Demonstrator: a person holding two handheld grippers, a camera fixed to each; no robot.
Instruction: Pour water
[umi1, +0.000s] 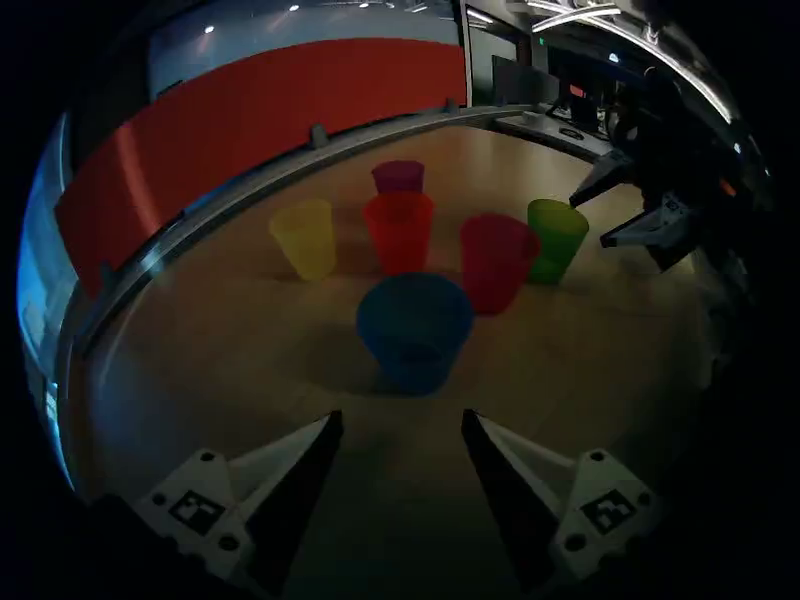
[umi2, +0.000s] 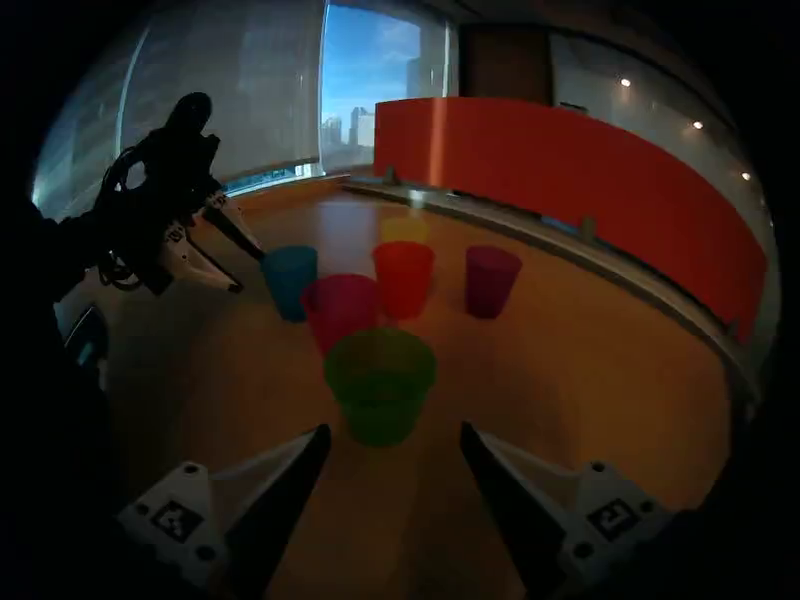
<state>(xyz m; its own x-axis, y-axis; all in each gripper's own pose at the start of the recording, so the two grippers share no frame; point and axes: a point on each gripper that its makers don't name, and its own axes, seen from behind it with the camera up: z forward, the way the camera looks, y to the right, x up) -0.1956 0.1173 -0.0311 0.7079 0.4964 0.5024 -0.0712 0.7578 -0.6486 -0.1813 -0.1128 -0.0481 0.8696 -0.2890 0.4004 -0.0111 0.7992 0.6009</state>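
In the left gripper view, the left gripper is being held with fingers apart and empty, near a blue cup of translucent, tapered plastic standing on the wooden counter. In the right gripper view, the right gripper is being held likewise spread before a green cup; a bright window is being shown far behind.

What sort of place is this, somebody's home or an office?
Most likely an office or lab, not a home: a long wooden table edged by a red partition, a tall window onto city towers, and ceiling lights.
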